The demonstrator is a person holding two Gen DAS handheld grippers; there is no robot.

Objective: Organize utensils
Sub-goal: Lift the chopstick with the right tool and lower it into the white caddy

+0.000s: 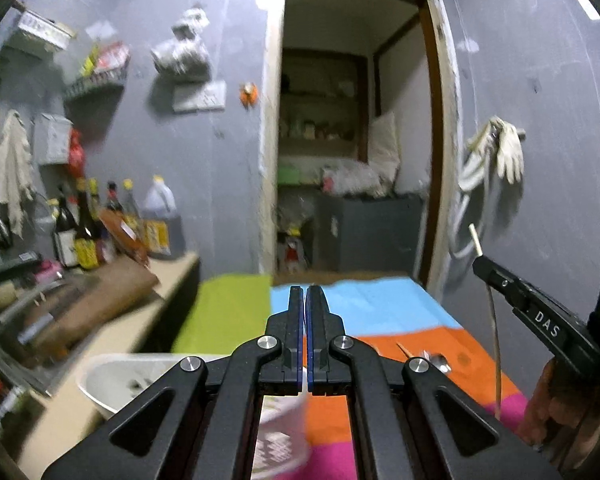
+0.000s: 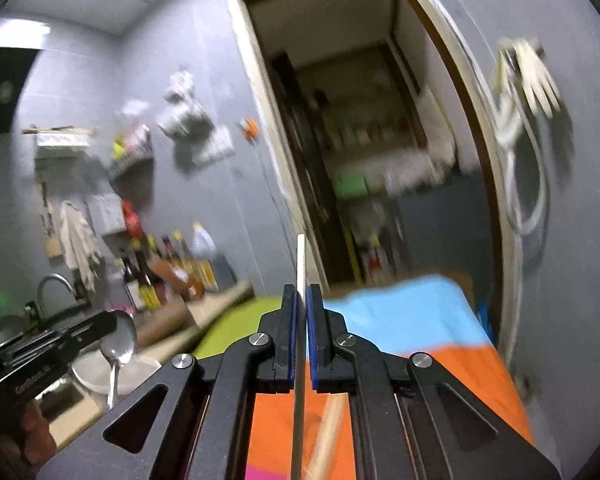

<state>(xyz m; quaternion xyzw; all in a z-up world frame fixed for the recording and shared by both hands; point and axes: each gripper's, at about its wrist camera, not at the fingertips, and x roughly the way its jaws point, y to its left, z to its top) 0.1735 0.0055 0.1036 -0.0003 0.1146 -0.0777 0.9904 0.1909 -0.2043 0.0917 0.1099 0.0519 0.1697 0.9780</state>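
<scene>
Chopstick [image 2: 300, 320] above striped cloth [image 2: 440, 320]

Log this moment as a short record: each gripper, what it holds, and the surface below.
left gripper: shut; the right wrist view shows a metal spoon at its tips, handle hanging down
right gripper: shut on a pale chopstick, roughly upright
surface below: cloth in green, blue, orange and pink blocks
left of cloth: white basin, bottles
image quality: blurred
</scene>
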